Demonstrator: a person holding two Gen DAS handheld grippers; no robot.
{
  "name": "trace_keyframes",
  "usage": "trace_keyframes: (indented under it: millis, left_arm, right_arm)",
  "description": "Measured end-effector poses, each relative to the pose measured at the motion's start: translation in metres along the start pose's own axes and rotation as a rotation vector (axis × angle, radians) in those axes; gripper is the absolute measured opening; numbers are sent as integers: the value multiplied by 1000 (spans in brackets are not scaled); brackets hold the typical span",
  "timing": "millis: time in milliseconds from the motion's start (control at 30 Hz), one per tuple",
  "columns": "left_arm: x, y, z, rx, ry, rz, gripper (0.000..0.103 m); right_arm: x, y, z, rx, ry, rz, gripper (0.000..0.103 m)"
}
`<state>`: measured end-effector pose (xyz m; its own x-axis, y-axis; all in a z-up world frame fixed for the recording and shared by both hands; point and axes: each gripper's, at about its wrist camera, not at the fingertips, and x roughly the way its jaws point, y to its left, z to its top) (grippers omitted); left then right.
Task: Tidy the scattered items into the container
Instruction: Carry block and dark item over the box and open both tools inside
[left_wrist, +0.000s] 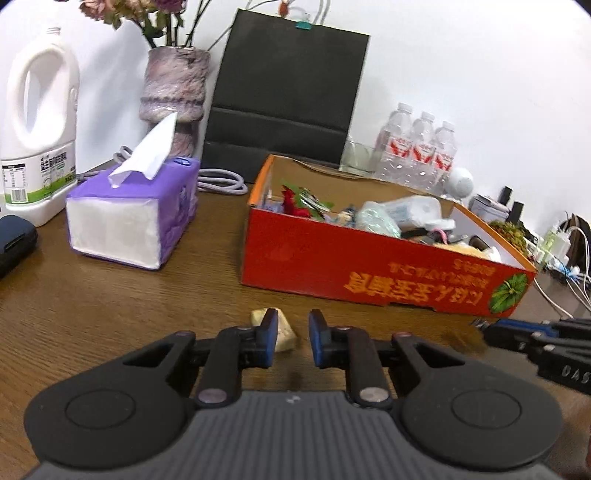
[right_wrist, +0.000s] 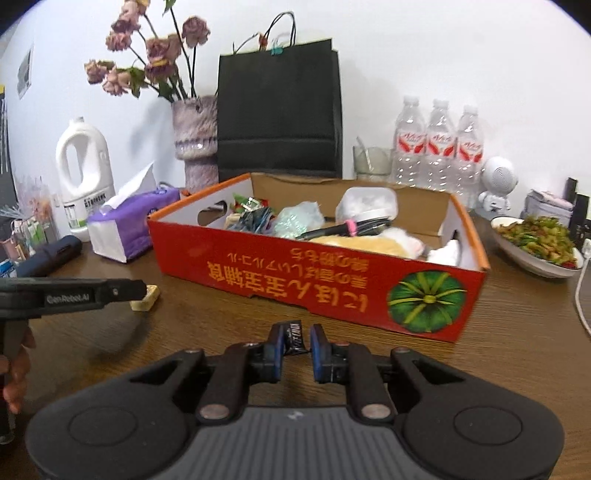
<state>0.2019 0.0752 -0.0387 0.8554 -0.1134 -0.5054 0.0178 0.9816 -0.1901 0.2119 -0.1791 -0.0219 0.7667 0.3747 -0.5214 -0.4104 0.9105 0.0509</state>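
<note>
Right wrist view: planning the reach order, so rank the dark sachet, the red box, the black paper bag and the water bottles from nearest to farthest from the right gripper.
1. Dark sachet, between the right gripper fingers.
2. Red box, just ahead on the table.
3. Black paper bag and water bottles, both behind the box at the wall, bag centre, bottles right; too close to rank.
</note>
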Motion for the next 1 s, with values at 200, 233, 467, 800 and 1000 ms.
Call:
trace_keyframes:
  millis: [200,233,467,800,1000]
  left_arm:
    - [1,2,2,-32,-5,107,52]
    - [4,2,4,-35,6,115,52]
    - [25,-5,7,8,78,127,24]
    - [-22,-6,1,-5,-36,62,23]
    - [-50,-27,42,24,-192,-35,23]
  right_arm:
    - [-5,-10,-5,7,1,-3,14]
    - [-3,-11,-6,11,5,0,14]
    - [18,-14,0,31,20,-16,14]
    - [4,-13,1,34,-26,1,14]
    - [-26,-16,31,37,-160,9,14]
